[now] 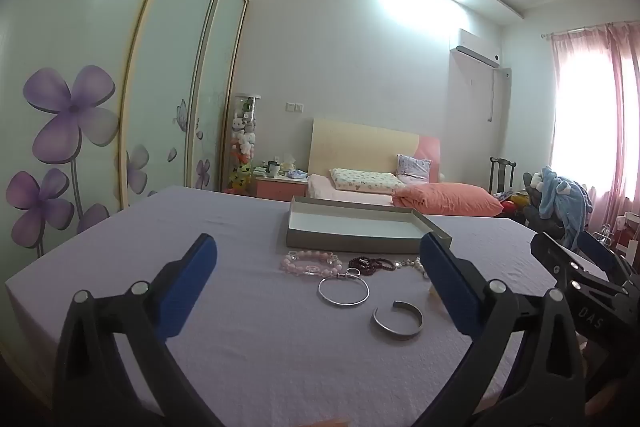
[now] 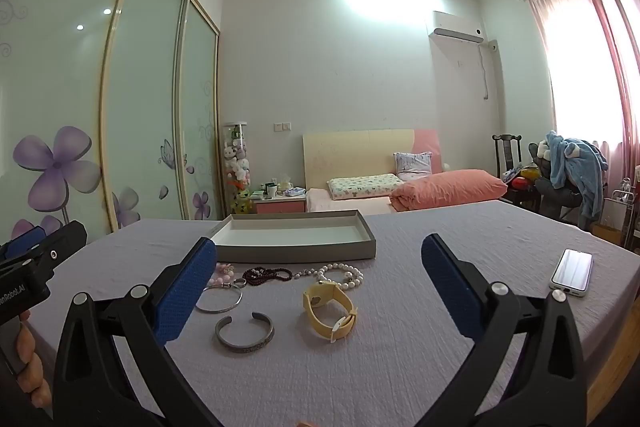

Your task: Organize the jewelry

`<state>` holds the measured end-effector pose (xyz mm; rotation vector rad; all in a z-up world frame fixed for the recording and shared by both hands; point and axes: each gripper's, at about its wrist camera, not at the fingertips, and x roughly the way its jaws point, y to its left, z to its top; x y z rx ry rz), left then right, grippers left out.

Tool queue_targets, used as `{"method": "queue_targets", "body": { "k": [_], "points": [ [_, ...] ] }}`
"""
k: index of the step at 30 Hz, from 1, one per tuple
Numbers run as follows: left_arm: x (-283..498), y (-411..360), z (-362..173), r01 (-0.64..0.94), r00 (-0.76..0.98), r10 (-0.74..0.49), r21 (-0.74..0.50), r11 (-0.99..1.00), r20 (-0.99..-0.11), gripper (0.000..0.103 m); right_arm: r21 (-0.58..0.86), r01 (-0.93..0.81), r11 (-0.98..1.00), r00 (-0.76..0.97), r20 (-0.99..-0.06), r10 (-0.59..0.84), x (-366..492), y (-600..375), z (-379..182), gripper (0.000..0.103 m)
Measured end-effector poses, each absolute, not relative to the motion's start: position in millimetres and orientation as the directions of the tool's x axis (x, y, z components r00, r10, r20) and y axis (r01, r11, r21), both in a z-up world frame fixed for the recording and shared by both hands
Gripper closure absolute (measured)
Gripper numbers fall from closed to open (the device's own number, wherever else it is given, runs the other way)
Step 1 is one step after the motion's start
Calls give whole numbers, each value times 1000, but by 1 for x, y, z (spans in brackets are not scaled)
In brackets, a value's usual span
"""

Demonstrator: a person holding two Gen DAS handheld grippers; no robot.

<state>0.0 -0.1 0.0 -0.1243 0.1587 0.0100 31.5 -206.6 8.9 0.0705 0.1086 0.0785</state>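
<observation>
Jewelry lies untouched before both my tongs, each spread wide and empty. Silver cuff (image 2: 245,333) sits lower centre, nearest my right tongs (image 2: 320,291), open side facing the tray (image 2: 296,251); left tongs (image 1: 318,281) frame the thin bangle (image 1: 343,290).

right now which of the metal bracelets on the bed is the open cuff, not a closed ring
The wide grey cuff bracelet, nearest the grippers: its band has a gap on the far side. The thin silver bangle behind it is a full closed hoop.
</observation>
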Motion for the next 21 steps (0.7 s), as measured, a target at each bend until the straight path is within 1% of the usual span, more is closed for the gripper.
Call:
{"method": "queue_targets", "body": {
  "k": [21],
  "points": [
    [1, 0, 0, -21, 987, 0, -129, 991, -161, 4, 69, -72, 995, 991, -110, 80, 31, -204, 13, 2]
  ]
}}
